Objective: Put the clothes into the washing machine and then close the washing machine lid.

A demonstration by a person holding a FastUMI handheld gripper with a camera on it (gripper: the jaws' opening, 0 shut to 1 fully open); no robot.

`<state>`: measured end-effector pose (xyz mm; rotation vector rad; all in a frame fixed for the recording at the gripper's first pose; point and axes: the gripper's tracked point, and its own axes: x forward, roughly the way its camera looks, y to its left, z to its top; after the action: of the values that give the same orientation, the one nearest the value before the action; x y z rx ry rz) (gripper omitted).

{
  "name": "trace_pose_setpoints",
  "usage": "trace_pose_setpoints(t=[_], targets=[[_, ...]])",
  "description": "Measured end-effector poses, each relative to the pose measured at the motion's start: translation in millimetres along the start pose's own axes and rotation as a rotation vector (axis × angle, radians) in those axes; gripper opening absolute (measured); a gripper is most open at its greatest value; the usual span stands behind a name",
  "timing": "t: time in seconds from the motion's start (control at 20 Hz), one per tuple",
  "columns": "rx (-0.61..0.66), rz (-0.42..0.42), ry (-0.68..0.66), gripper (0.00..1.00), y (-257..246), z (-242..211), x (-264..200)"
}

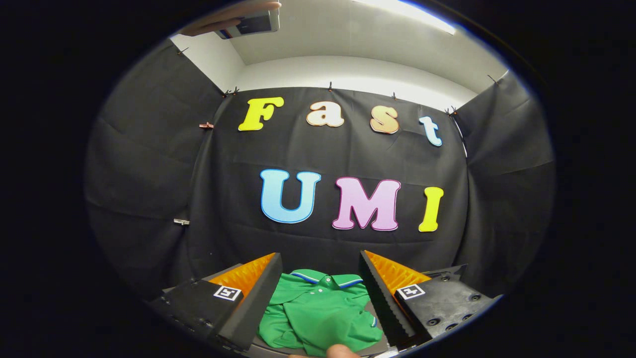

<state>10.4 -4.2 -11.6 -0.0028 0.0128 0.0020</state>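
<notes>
green polo shirt (318, 311) folded, collar pointing ahead, between the spread tongs (320, 261)

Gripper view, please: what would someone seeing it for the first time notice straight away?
The eye goes first to the green polo shirt, lying crumpled below and between the two fingers of the gripper, which stand open and apart from the cloth. Behind it hangs the booth's black cloth wall. A fingertip shows just below the shirt.
</notes>
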Motion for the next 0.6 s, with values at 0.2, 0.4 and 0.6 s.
trace_pose_setpoints(t=[0.2,0.4,0.6], targets=[[-0.003,0.005,0.008,0.97,1.0,-2.5,1.7],[-0.004,0.015,0.01,0.97,2.4,-2.9,3.8],[0.001,0.019,0.011,0.97,4.3,-0.6,7.0]])
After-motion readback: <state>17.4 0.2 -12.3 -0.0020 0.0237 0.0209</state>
